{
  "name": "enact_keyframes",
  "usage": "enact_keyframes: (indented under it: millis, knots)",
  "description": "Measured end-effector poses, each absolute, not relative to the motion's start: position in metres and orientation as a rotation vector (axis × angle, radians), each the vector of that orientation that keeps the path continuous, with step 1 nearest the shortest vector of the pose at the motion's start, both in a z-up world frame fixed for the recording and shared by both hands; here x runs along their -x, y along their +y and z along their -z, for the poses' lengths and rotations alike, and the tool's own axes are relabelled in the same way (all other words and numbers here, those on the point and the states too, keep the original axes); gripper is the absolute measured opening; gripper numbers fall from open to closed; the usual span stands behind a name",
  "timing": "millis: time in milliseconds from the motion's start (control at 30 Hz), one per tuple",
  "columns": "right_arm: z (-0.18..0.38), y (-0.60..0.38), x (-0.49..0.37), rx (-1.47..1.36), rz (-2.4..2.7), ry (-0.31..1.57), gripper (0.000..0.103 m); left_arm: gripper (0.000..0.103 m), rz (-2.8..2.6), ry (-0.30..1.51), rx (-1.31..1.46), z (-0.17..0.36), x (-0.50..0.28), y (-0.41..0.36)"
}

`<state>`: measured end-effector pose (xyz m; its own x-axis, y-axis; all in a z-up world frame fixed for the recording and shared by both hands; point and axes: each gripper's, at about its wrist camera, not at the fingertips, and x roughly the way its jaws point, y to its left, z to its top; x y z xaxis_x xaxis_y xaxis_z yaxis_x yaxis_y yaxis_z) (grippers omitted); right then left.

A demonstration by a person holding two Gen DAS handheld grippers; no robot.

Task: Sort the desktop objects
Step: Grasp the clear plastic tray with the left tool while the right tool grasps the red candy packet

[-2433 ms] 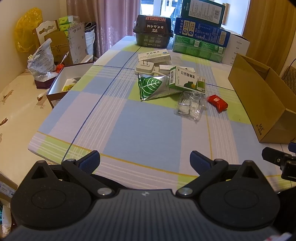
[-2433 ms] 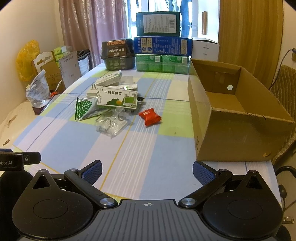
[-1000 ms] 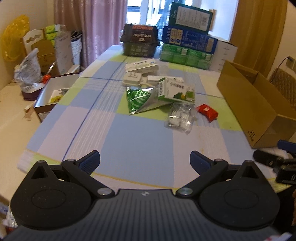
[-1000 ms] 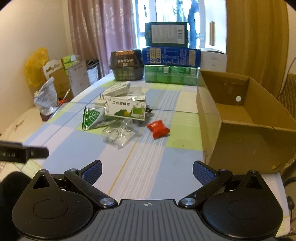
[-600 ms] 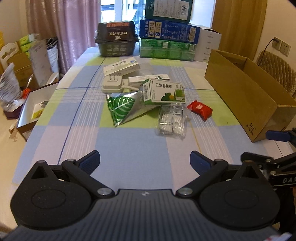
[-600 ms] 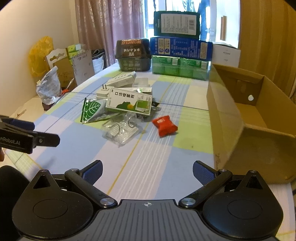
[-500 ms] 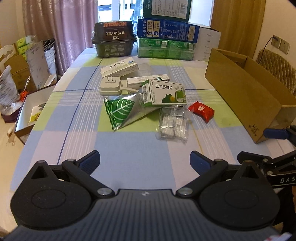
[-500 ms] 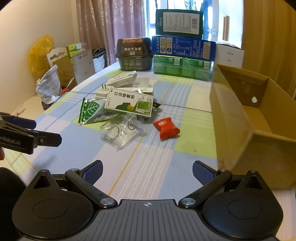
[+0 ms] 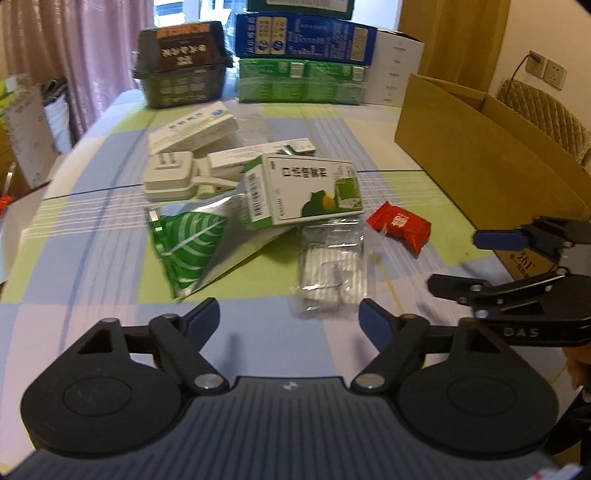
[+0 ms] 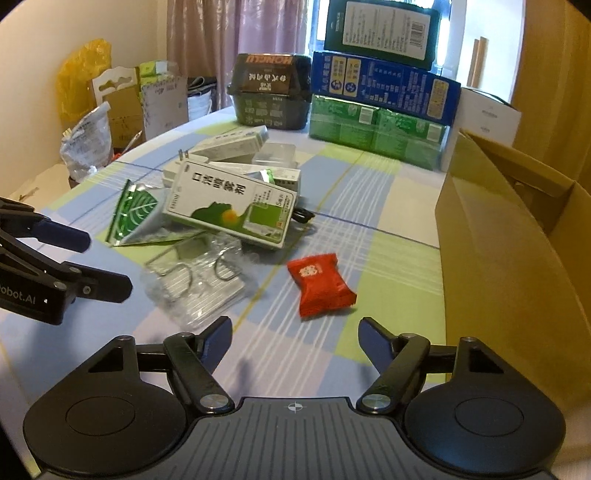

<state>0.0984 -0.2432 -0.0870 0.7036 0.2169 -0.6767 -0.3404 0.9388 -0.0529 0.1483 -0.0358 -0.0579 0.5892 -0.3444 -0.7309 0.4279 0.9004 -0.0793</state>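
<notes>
Lying flat, crinkled red packet (image 10: 320,283)

Cream walls (image 10: 33,55); mauve curtains (image 10: 221,40) flank a bright window (image 9: 218,14) (daylight behind stacked cartons). Ochre drape (image 9: 454,33) at right, wall socket (image 9: 554,72), quilted chair back (image 9: 543,110). Checked tablecloth (image 9: 110,236).

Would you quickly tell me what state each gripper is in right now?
Left gripper: open, holding nothing.
Right gripper: open, holding nothing.
</notes>
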Motion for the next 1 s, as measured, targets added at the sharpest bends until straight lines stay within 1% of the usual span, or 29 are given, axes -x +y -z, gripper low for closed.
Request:
enact_keyframes:
  millis: [67, 200, 300, 367, 500, 600, 667, 700, 733, 767, 800, 833, 1000]
  knots:
    - [0.092, -0.244, -0.107, 0.191, -0.311, 0.725, 0.073, 0.073, 0.472, 0.828, -0.099, 0.062, -0.156, -0.041]
    - [0.100, -0.245, -0.121, 0.217, -0.311, 0.725, 0.073, 0.071, 0.489, 0.825, -0.103, 0.069, -0.167, -0.049]
    - [0.104, -0.242, -0.131, 0.242, -0.305, 0.720, 0.073, 0.060, 0.498, 0.835, -0.105, 0.075, -0.176, -0.054]
    - [0.106, -0.242, -0.139, 0.247, -0.305, 0.715, 0.073, 0.051, 0.500, 0.839, -0.106, 0.077, -0.179, -0.056]
    - [0.109, -0.242, -0.153, 0.241, -0.310, 0.716, 0.071, 0.046, 0.504, 0.835, -0.117, 0.080, -0.182, -0.058]
    - [0.112, -0.243, -0.163, 0.233, -0.316, 0.728, 0.065, 0.039, 0.504, 0.840, -0.119, 0.082, -0.184, -0.059]
    - [0.114, -0.244, -0.168, 0.223, -0.319, 0.738, 0.061, 0.032, 0.512, 0.845, -0.111, 0.084, -0.183, -0.060]
    - [0.115, -0.245, -0.169, 0.217, -0.320, 0.739, 0.060, 0.031, 0.512, 0.845, -0.109, 0.084, -0.183, -0.061]
    - [0.114, -0.245, -0.170, 0.213, -0.321, 0.742, 0.056, 0.029, 0.509, 0.842, -0.111, 0.084, -0.181, -0.062]
    - [0.114, -0.245, -0.170, 0.210, -0.323, 0.744, 0.048, 0.028, 0.507, 0.839, -0.114, 0.083, -0.180, -0.063]
    - [0.113, -0.245, -0.169, 0.208, -0.326, 0.747, 0.043, 0.027, 0.504, 0.840, -0.115, 0.083, -0.179, -0.064]
    - [0.113, -0.244, -0.167, 0.205, -0.330, 0.750, 0.036, 0.027, 0.502, 0.842, -0.114, 0.083, -0.177, -0.064]
    - [0.108, -0.243, -0.151, 0.185, -0.327, 0.781, 0.033, 0.026, 0.490, 0.866, -0.102, 0.079, -0.162, -0.064]
